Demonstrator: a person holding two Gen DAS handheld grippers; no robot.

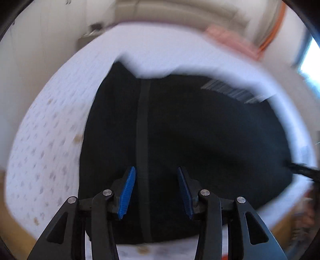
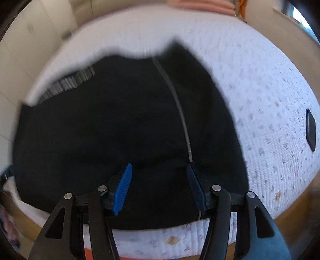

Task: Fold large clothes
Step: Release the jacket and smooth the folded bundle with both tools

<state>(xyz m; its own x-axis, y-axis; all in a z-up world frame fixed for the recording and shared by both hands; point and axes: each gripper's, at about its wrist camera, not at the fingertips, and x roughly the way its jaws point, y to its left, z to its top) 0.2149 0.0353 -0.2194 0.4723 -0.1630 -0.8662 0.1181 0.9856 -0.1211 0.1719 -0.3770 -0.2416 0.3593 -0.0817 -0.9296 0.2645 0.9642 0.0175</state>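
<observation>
A large black garment (image 1: 200, 130) (image 2: 110, 120) lies spread flat on a bed with a white quilted cover (image 1: 50, 140) (image 2: 270, 100). A narrow dark band (image 1: 143, 120) (image 2: 180, 108) runs along it from the near edge to the far edge. At its far side shows a grey ribbed patch (image 1: 230, 91) (image 2: 68, 84). My left gripper (image 1: 156, 170) hangs open over the garment's near part, with the band under the gap and nothing between its blue pads. My right gripper (image 2: 159, 165) is open too, above the near part, and its pads are apart from the cloth.
A flat black slab (image 2: 311, 130) lies on the cover at the right. Pink folded cloth (image 1: 230, 38) (image 2: 200, 4) sits at the bed's far end. A wooden bed frame (image 2: 290, 210) edges the near side. Both views are blurred.
</observation>
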